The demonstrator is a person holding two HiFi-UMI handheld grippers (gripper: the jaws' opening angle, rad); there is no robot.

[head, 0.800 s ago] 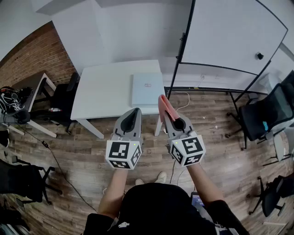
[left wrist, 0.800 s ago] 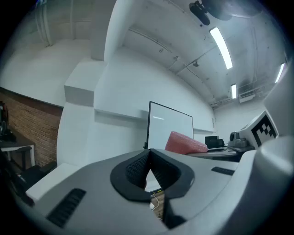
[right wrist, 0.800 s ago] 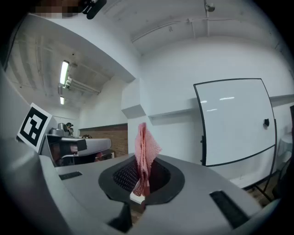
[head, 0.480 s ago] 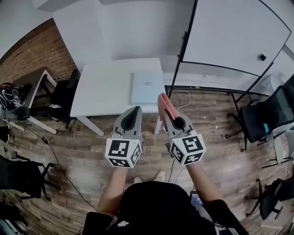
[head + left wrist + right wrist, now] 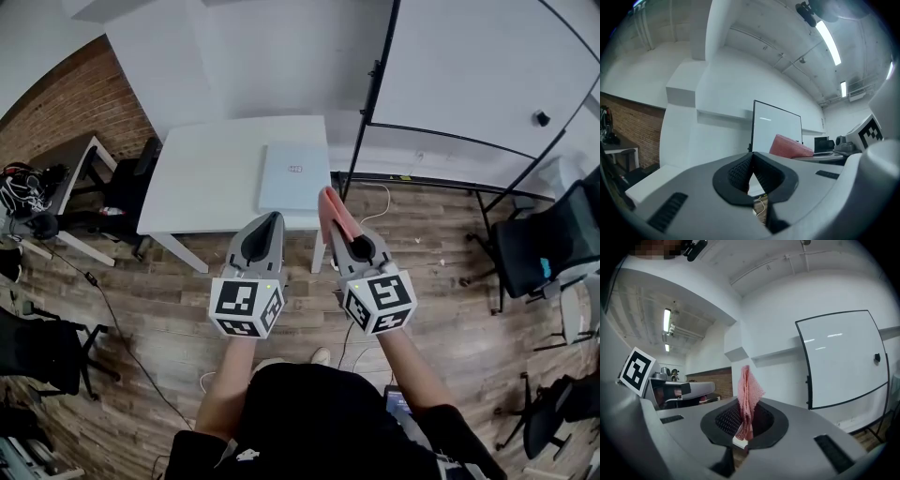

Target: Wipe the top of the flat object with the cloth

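**Head view.** Thin, pale-blue, rectangular flat object (image 5: 292, 176) at upper centre, with a small mark at its middle, lying flush on the right end of a white table (image 5: 202, 183). Right and near edges close to the table's own edges, with bare tabletop to its left. Lower in the frame, both tools held level over the wooden floor (image 5: 159, 309), short of the table's near edge. Left gripper (image 5: 272, 218) at centre left, closed and empty. Right gripper (image 5: 329, 201) at centre right, clamped on a pink cloth (image 5: 328, 208) that pokes past its tip toward the table's near right corner. Whiteboard (image 5: 469, 66) on its stand just right of the table. Brick wall (image 5: 80, 108) at upper left and office chair (image 5: 544, 234) at far right, both well apart from the table.

**Left gripper view.** Left gripper (image 5: 750, 165) at lower centre, ribbed pads pressed together with nothing pinched between them. Pink cloth (image 5: 790, 146) right of centre, whiteboard (image 5: 776, 125) behind it. Free room ahead, up to the white wall.

**Right gripper view.** Right gripper (image 5: 746, 425) at lower centre, gripping the cloth (image 5: 748, 392), a narrow, upright, waffle-textured fold rising above the pads. Whiteboard (image 5: 843, 357) at right, the left gripper's marker cube (image 5: 635, 368) at far left.
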